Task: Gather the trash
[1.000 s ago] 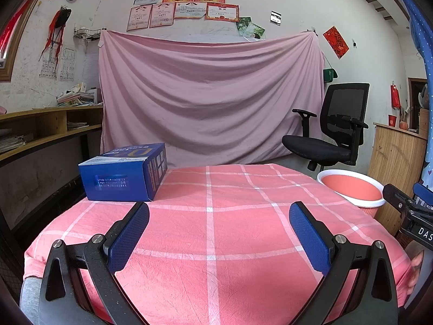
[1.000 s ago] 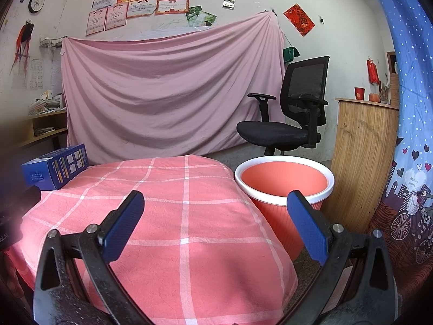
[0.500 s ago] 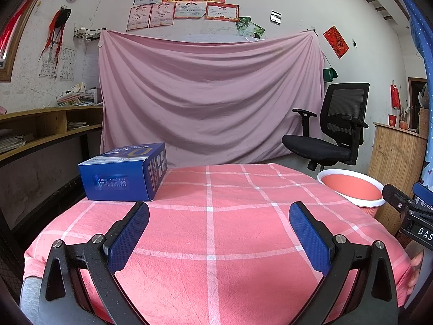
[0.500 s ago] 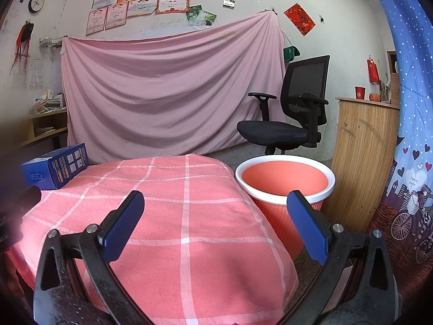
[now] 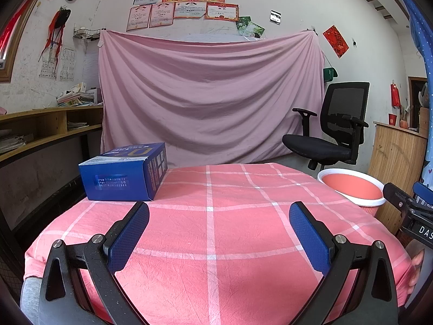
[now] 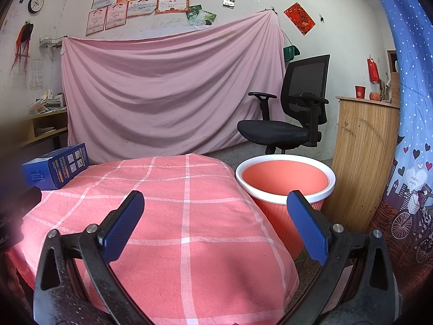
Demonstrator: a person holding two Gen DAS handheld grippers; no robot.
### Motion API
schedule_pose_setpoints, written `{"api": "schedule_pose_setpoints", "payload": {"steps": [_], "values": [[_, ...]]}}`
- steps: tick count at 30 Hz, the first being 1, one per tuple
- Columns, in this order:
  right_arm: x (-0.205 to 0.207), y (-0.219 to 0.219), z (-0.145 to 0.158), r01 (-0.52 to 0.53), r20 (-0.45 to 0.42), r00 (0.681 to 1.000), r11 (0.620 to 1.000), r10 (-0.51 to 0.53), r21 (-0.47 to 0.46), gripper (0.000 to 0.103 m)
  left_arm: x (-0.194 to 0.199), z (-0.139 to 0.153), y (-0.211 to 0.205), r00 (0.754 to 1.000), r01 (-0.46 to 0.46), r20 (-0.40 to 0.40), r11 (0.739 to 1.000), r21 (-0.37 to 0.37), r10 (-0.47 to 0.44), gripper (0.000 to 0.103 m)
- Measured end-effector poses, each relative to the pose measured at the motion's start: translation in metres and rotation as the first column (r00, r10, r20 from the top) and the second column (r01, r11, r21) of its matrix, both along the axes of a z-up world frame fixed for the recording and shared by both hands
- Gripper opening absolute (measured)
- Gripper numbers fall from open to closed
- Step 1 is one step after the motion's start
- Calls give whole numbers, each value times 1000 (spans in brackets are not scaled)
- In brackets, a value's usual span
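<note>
A table under a pink checked cloth [image 5: 211, 233] fills the foreground, its top bare but for one item. Off its right edge, on the floor, stands the orange bin with a white rim [image 6: 285, 181], mouth up and seemingly with nothing in it. At the table's far left corner lies the blue carton [image 5: 124, 173], on its side, the one thing here that reads as trash (the right-wrist view shows it too, at the far left).

Both tools hang low at the near edge of the table. The left gripper [image 5: 219, 233] has its blue pads spread wide with only cloth between them — it grips nothing. The right gripper [image 6: 215, 223] is equally wide and equally unladen, pointed between the table's right side and the bin.

By my reading the task is at its very start: nothing is picked up yet. The next move likely falls to the left gripper — reach forward and leftward to the carton, straddle its narrower width, close, then carry it across to the bin. The carton looks broad, so lining the jaws up squarely would matter.
</note>
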State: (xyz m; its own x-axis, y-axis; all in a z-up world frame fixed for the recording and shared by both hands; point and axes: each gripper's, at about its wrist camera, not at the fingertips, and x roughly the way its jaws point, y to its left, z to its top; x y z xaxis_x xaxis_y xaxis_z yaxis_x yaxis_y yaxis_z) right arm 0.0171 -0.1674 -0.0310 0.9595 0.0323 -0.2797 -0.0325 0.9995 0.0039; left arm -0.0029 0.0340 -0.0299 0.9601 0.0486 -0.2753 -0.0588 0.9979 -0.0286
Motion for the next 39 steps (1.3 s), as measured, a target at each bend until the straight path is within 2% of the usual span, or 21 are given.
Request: {"api": "schedule_pose_setpoints", "payload": {"steps": [39], "values": [[-1,-1,2,-6,-12,1000,1000,6,8,103,1,-4,14,1000,0,-8,1000,7,0,101]]}}
